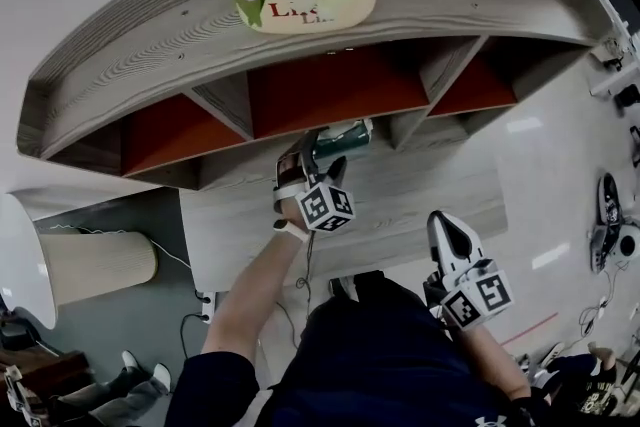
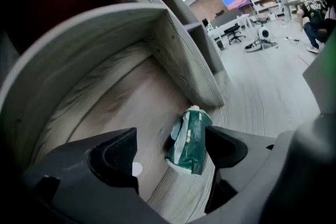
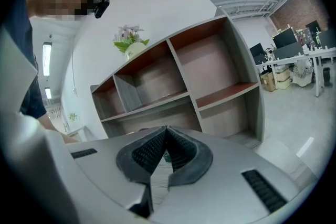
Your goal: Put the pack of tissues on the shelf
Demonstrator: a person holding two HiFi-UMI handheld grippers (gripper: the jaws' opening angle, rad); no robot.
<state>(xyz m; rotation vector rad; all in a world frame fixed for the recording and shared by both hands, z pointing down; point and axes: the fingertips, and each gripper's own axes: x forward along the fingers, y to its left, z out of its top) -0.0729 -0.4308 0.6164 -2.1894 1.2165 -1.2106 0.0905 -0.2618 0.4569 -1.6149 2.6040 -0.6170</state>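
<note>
I see my left gripper [image 2: 171, 157] with its two jaws wide apart, and the green and white pack of tissues [image 2: 190, 140] stands on end on the grey wooden shelf [image 2: 115, 97] between them, close to the right finger and away from the left one.

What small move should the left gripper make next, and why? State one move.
Probably draw the left gripper straight back with its jaws apart. The pack of tissues already stands by itself on the wooden shelf board near a divider. Neither pad touches it, so closing or pushing forward could tip it. The right gripper is shut and empty.
</note>
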